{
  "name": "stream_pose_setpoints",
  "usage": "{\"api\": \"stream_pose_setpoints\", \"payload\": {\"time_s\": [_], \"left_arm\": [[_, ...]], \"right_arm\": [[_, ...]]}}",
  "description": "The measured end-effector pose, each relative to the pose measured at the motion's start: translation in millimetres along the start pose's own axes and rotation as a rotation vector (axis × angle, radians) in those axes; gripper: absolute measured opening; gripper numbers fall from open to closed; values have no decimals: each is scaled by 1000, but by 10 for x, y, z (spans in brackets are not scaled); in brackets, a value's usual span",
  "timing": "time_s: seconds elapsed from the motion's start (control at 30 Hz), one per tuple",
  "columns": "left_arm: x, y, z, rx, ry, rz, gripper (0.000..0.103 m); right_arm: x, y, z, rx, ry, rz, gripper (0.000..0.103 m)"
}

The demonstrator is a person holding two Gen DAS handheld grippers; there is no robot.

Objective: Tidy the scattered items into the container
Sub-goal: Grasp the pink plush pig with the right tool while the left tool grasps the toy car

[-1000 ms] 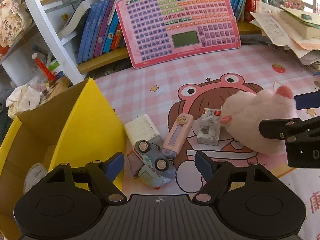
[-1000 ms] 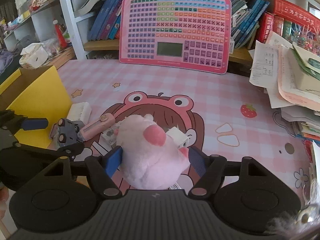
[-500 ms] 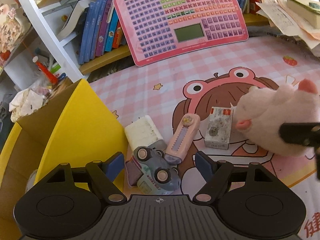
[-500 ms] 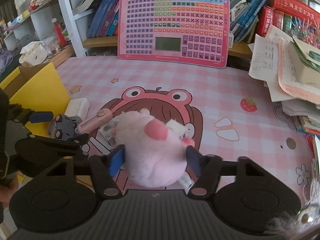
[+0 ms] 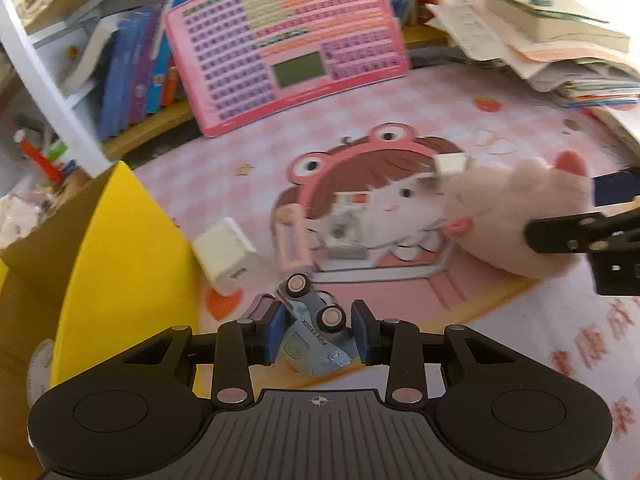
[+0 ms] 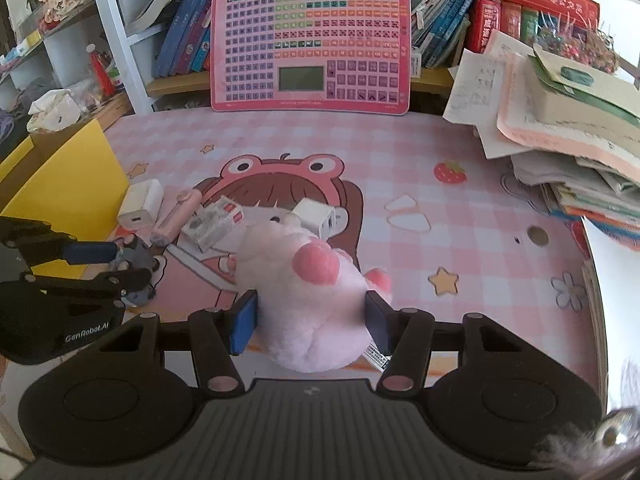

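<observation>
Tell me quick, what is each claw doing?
Left claw: closing on the toy truck, which lies on its side between the pads.
Right claw: closing on the pink plush toy, pads against its sides.

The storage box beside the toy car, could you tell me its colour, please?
Yellow outside, brown cardboard inside; left wrist view.

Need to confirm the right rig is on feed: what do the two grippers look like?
Both match: black linkage bodies with ribbed grey bases, round black discs either side and blue pads. Left gripper carries white "GenRobot.AI" lettering on its side, seen from the right wrist; right gripper shows silver pivot bolts.
</observation>
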State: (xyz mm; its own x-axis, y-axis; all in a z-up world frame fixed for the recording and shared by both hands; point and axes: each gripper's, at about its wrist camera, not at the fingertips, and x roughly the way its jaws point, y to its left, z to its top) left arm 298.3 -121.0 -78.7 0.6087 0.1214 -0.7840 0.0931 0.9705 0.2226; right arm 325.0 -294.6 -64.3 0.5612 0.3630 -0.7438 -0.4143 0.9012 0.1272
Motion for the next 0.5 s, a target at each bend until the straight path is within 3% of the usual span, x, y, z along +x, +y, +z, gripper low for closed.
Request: {"api": "stream_pose_setpoints", "payload": {"time_s": [0.13, 0.2, 0.23, 0.33, 0.5], "left_arm": [[-66, -13, 1, 6, -29, 42, 45], [-40, -3, 8, 22, -26, 87, 83], [-23, 6, 6, 26, -24, 106, 88], [60, 74, -5, 9, 0, 104, 89], [230, 130, -1, -46, 53, 31, 89]], "right_arm": [[-35, 30, -32, 5, -2, -1, 54], [-36, 40, -35, 4, -4, -5, 54], [-37, 42, -35, 3, -4, -5, 54], [-35, 44, -36, 4, -3, -5, 54], [-32, 50, -34, 0, -3, -7, 55]]}}
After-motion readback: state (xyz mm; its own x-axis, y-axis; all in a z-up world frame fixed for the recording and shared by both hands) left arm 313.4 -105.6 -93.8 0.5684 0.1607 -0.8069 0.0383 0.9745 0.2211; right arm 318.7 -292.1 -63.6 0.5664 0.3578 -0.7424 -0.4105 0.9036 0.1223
